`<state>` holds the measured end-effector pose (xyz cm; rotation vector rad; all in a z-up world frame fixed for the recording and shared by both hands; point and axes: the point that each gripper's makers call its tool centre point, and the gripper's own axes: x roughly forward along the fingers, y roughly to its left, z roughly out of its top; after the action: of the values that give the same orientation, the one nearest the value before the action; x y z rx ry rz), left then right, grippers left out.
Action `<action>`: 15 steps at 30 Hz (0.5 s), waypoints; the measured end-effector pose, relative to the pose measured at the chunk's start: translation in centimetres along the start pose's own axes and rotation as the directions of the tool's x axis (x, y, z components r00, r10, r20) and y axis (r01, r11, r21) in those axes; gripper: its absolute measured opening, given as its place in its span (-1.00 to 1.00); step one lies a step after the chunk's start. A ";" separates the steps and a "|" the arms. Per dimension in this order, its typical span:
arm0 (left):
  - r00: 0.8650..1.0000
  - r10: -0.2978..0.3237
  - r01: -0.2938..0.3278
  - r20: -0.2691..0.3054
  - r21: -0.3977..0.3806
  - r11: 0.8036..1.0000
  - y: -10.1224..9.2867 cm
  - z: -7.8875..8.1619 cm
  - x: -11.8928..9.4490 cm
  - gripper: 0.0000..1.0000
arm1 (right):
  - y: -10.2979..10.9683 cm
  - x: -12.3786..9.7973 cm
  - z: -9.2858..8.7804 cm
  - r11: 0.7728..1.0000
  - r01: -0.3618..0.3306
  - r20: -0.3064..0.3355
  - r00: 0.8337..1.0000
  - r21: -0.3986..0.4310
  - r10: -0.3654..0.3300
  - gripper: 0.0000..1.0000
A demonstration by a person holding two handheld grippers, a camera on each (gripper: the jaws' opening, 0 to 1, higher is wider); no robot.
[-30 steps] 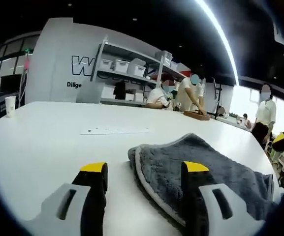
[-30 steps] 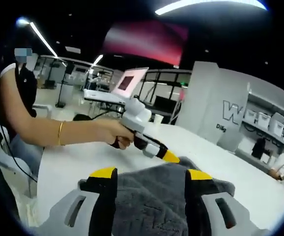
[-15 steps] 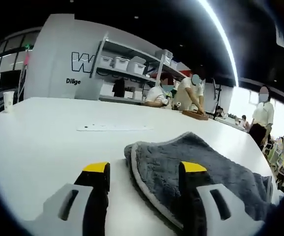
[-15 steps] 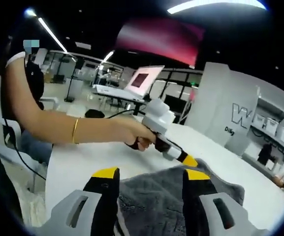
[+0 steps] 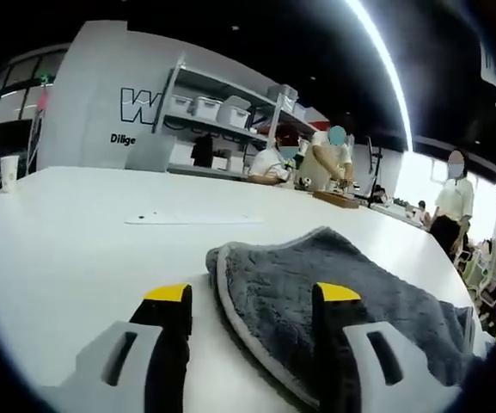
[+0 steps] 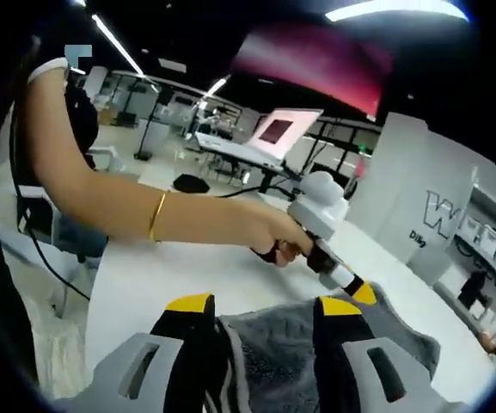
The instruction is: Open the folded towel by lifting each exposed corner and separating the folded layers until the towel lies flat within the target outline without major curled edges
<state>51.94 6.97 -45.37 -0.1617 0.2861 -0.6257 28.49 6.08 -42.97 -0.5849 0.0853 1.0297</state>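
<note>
In the left gripper view, the left gripper (image 5: 252,294) hangs low over the white worktop (image 5: 67,232) with its yellow-tipped jaws spread apart and nothing between them. The grey towel (image 5: 333,284), still folded and edged with a pale trim, lies on the worktop toward its right side; its rounded near corner sits in the gap between the jaws, and the right jaw stands in front of the cloth, though whether it touches cannot be told. A thin white strip (image 5: 194,220) lies flat farther back on the worktop, and a paper cup (image 5: 9,172) stands near the far left edge. Shelves with bins (image 5: 217,112) and several people stand beyond. In the right gripper view, the right gripper (image 6: 263,303) is likewise parted and grasping nothing, its jaws over the towel (image 6: 290,344) near the worktop's (image 6: 153,275) near edge. A hand (image 6: 273,241) with a gold bracelet (image 6: 156,216) holds the left gripper (image 6: 361,293), whose tips meet the towel's far edge.
</note>
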 end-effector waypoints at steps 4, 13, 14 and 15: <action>1.000 -0.003 0.003 -0.003 0.001 1.000 0.0 -0.1 0.1 0.06 | 0.0 0.3 -0.7 1.000 -0.004 -0.024 1.000 0.000 0.004 -0.15; 1.000 -0.004 0.004 -0.009 0.004 1.000 0.3 -0.4 0.4 0.01 | 0.2 0.6 -2.0 1.000 -0.003 -0.066 0.998 0.002 0.003 -0.22; 1.000 -0.004 0.004 -0.009 0.004 1.000 0.2 -0.5 0.4 0.00 | 0.3 0.6 -2.0 1.000 -0.005 -0.063 0.998 0.002 0.005 -0.25; 1.000 -0.005 0.005 -0.010 0.004 1.000 0.2 -0.5 0.4 0.00 | 0.3 0.6 -2.0 1.000 -0.008 -0.060 0.998 0.002 0.008 -0.29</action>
<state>52.16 6.88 -45.97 -0.1556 0.2940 -0.6320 28.94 5.70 -45.00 -0.6141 0.1419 1.0195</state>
